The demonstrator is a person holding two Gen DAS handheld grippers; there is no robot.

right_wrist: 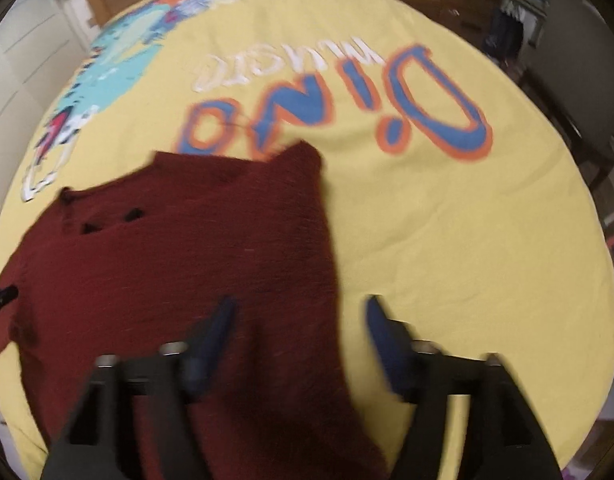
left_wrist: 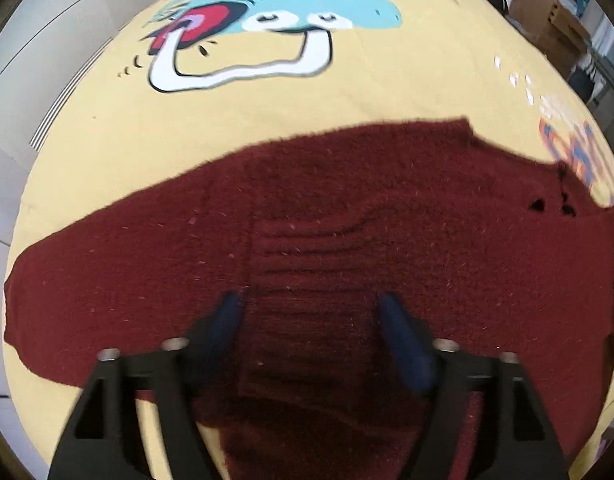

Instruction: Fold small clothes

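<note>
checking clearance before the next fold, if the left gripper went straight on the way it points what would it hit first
Most likely the dark red knit sweater. The left gripper is open, nothing between its fingers, and angled steeply down over the ribbed part of the sweater, which lies on the yellow printed cloth. How far above it is unclear.

A fuzzy, matt, dark red knitted sweater (left_wrist: 347, 216) with ribbed bands lies on smooth yellow printed cloth (left_wrist: 107, 140). Each tool (left_wrist: 311, 312) has matt black plastic arms and blue pads (left_wrist: 403, 332).
</note>
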